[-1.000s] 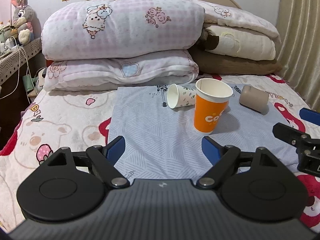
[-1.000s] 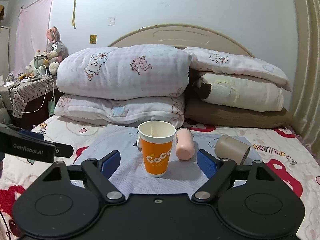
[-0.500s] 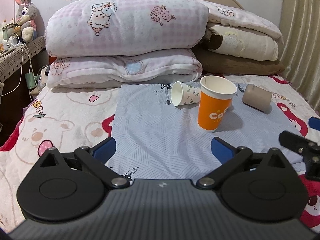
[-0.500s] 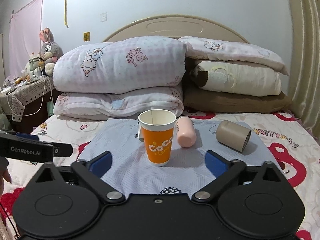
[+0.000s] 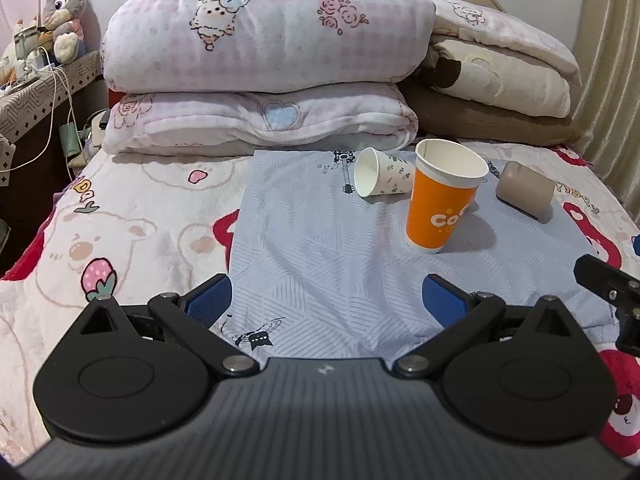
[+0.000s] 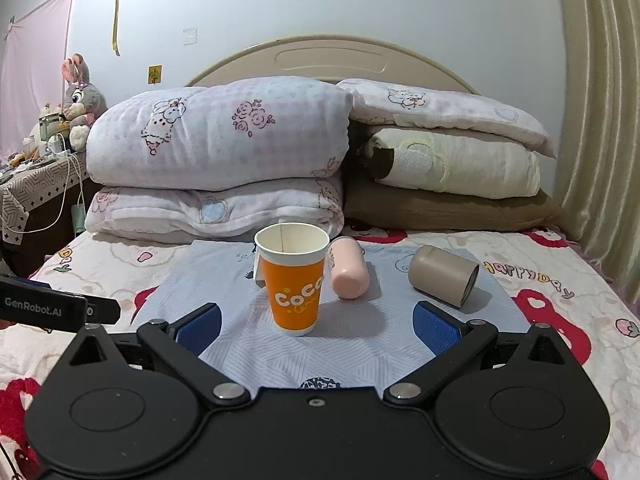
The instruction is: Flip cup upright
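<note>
An orange paper cup stands upright on a pale blue mat; it also shows in the right wrist view. A small white patterned cup lies on its side behind it, mouth to the left. A tan cup lies on its side to the right, also in the right wrist view. A pink cup lies on its side behind the orange one. My left gripper and right gripper are both open and empty, short of the cups.
The cups lie on a bed with a cartoon-print blanket. Stacked pillows and quilts rise behind the mat. A bedside table with cables and a plush rabbit stands at the left. A curtain hangs at the right.
Both grippers have drawn back and risen slightly from the cups. Their fingers have opened wider. The cups have not moved.
</note>
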### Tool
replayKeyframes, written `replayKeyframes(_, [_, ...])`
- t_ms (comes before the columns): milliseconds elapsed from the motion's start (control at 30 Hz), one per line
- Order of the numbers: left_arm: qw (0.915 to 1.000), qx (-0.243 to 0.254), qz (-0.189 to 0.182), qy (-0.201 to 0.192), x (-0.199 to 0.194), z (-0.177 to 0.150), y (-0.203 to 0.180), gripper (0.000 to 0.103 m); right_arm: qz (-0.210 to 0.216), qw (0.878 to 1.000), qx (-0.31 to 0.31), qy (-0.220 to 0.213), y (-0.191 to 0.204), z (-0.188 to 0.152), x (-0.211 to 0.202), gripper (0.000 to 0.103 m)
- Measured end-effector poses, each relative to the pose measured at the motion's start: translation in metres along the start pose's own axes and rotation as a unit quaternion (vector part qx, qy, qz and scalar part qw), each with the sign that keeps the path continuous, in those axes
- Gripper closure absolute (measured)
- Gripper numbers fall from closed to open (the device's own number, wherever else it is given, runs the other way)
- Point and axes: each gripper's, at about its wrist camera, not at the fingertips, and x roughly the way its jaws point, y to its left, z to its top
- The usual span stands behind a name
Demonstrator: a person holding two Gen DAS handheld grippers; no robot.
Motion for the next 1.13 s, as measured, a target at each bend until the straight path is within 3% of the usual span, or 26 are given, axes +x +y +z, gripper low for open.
replayKeyframes(633, [0.9979,0.035,0.05,0.02,0.0042,-0.0002,-0.0076,0.0,-0.009,1.0,0.008,0.01,-0.0029,-0.0006,0.0015,0.0])
replayKeyframes(1133, [0.9989,0.025,0.038,0.013,0.001,-0.0007,-0.0047,0.0,-0.011,1.0,0.008,0.011,-0.0032,-0.0003,0.0003,0.0])
